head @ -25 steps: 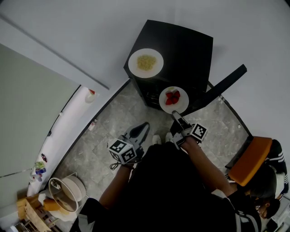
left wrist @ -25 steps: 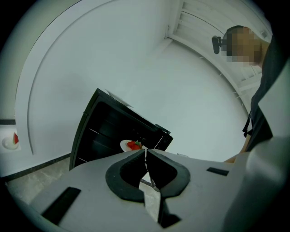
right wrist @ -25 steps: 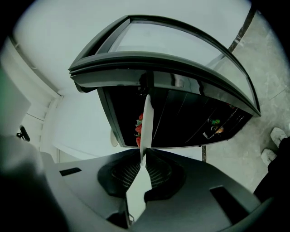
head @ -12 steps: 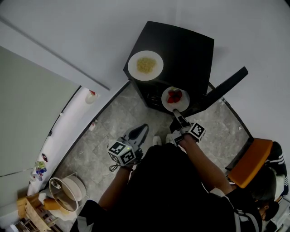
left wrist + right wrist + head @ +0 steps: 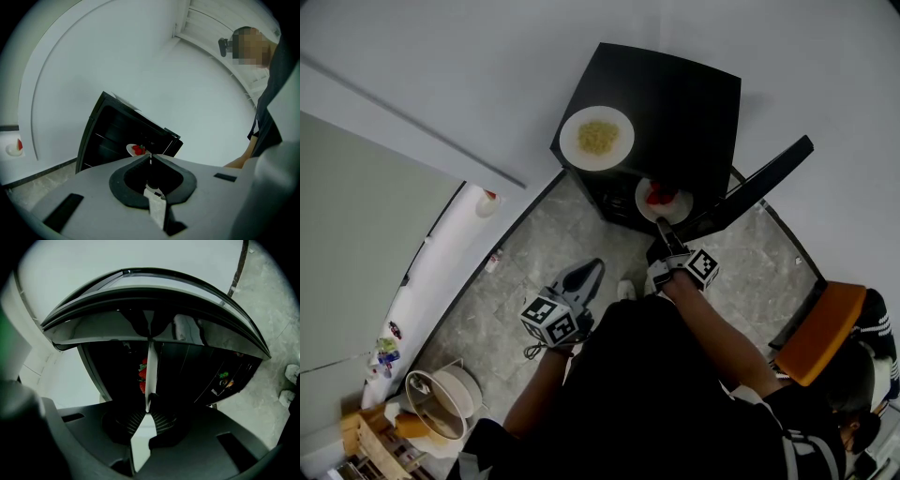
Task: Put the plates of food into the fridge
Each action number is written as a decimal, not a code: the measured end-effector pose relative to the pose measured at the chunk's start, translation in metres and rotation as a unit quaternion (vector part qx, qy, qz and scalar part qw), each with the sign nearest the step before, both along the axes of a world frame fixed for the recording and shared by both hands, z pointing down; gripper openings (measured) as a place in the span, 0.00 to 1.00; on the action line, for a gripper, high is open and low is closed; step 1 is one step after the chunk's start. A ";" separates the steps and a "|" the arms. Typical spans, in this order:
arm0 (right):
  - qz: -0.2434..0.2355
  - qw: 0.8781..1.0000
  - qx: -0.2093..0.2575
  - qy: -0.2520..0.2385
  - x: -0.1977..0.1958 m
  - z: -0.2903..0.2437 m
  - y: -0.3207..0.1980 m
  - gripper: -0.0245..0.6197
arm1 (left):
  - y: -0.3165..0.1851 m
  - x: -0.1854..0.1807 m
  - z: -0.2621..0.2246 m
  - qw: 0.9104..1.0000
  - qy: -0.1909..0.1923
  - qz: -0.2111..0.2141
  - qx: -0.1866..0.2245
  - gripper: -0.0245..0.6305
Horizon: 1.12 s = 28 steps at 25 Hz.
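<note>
Jaws of the right gripper clamp the strawberry plate.

The black fridge is shining glossy, mirroring like glass. The white plate is looking smooth and glazed. The floor is showing speckled grey stone; the right hand-held gripper, matt plastic.

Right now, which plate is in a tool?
The strawberry plate, gripped by the right tool at the fridge mouth; the yellow-food plate sits free on top.
</note>
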State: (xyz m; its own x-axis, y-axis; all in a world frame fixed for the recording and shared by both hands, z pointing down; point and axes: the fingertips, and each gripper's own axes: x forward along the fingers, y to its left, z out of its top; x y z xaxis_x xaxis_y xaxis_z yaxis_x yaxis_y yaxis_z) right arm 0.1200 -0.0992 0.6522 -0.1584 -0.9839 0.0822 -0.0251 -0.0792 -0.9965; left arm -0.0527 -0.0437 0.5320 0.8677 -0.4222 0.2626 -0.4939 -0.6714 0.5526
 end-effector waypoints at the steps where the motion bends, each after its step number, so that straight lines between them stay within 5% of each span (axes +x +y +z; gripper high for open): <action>1: 0.006 1.000 -0.006 -0.003 0.001 0.004 -0.001 0.11 | -0.001 0.000 0.000 1.000 0.002 -0.001 0.001 0.08; 28: 0.130 0.990 -0.053 -0.032 0.033 0.018 -0.035 0.09 | -0.010 -0.004 0.001 1.000 0.004 0.000 0.002 0.08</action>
State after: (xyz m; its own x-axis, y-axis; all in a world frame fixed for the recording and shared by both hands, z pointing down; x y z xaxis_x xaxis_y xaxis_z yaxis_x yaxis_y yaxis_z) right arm 0.1526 -0.1341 0.6697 0.0913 -0.9786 0.1842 0.0732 -0.1779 -0.9813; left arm -0.0569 -0.0533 0.5326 0.8702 -0.4226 0.2534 -0.4887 -0.6739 0.5541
